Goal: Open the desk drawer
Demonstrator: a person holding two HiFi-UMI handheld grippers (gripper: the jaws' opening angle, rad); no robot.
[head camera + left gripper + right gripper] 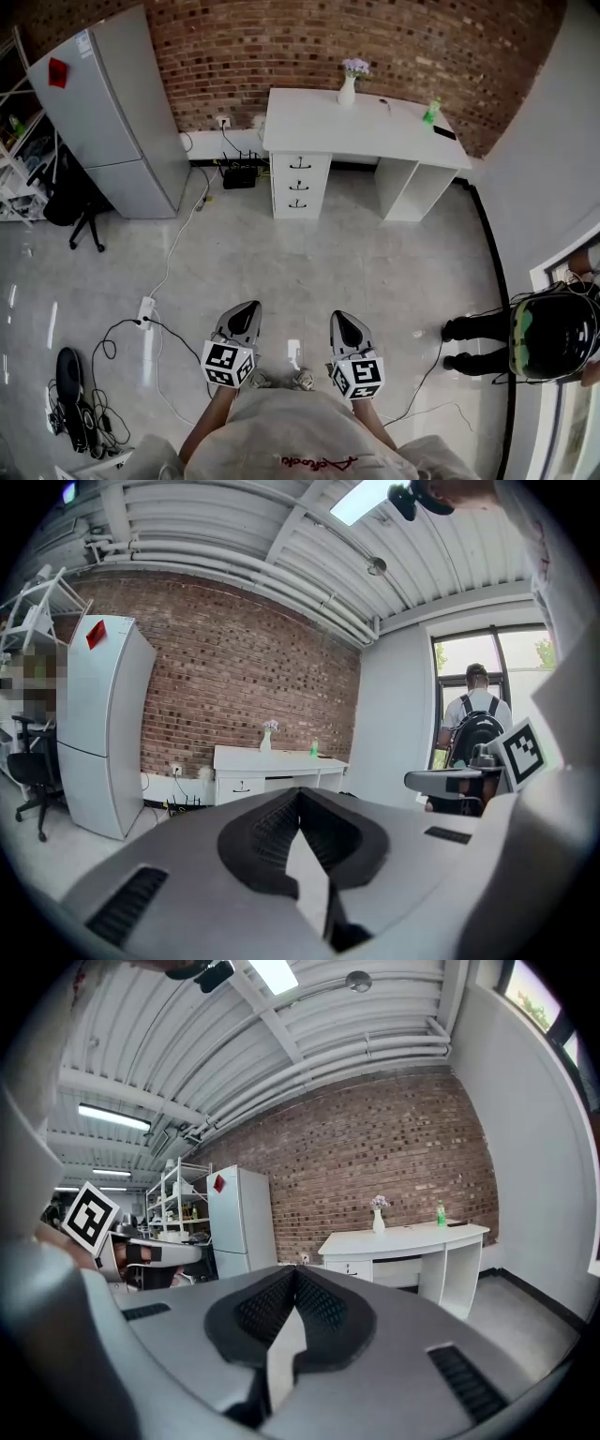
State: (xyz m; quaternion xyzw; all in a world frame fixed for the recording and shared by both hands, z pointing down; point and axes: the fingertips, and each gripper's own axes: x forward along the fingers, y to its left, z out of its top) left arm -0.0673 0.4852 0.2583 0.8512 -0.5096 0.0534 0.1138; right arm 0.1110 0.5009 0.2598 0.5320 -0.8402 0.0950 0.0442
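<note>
A white desk (356, 127) stands against the brick wall, far across the floor from me. Its stack of three drawers (299, 186) with dark handles sits under the left end, all closed. The desk (277, 759) shows small in the left gripper view, and the desk (403, 1238) shows at mid right in the right gripper view. My left gripper (246, 312) and right gripper (344, 321) are held side by side near my body, both shut and empty, pointing toward the desk.
A grey fridge (112, 112) stands at the left, with a black office chair (70, 202) beside it. Cables and a power strip (145, 311) lie on the floor at left. A person with a backpack (548, 333) stands at right. A vase (348, 86) and green bottle (431, 112) are on the desk.
</note>
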